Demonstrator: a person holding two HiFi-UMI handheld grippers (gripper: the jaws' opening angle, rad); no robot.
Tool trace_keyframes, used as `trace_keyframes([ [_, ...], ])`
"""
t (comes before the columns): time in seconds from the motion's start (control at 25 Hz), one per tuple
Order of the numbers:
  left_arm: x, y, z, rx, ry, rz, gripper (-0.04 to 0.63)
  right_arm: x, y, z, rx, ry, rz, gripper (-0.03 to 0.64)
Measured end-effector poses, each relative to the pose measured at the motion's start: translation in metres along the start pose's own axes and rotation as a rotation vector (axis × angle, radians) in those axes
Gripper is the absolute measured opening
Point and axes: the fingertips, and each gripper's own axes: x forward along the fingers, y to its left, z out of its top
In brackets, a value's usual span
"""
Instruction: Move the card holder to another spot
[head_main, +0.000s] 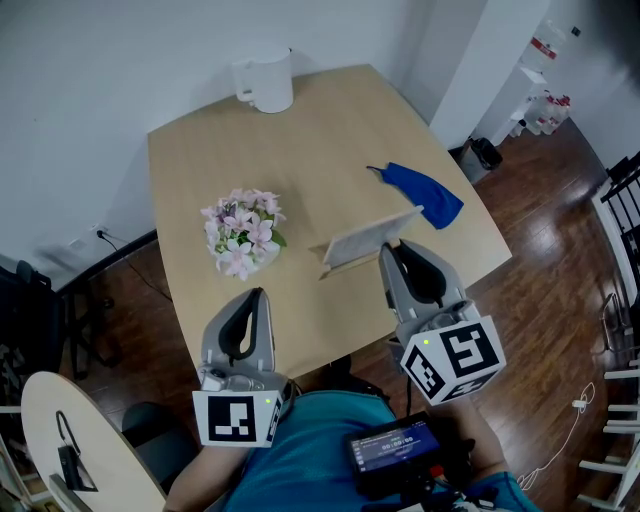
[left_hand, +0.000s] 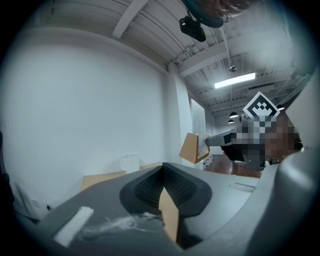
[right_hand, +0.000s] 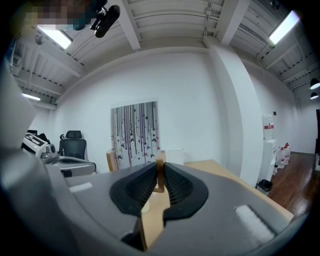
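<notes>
The card holder (head_main: 365, 243), a light wooden stand bearing a pale card, stands near the table's front right. My right gripper (head_main: 392, 248) is shut on its right end; in the right gripper view a thin strip of its wood (right_hand: 160, 172) sits clamped between the pads, and the card's striped face (right_hand: 134, 132) shows beyond. Whether the holder touches the table I cannot tell. My left gripper (head_main: 258, 293) hovers over the front edge, shut with nothing in it. From the left gripper view the holder (left_hand: 192, 148) is off to the right.
A pot of pink flowers (head_main: 243, 230) stands just left of the holder. A blue cloth (head_main: 425, 190) lies behind it to the right. A white jug (head_main: 265, 80) sits at the far edge of the wooden table (head_main: 330, 130). A round side table (head_main: 60, 430) is lower left.
</notes>
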Motion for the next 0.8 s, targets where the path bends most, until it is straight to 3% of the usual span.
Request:
trace_keyframes([
  [0.6,0.0031,-0.0027,0.0023,-0.024,-0.030,-0.007,0.014,0.0012,-0.0034,-0.0016,0.005,0.001,0.003,0.037],
  [0.8,-0.0044,0.0066,0.0045,-0.025,-0.047,0.042,0.015,0.0066,0.0039,0.0007,0.001,0.003,0.031,0.037],
])
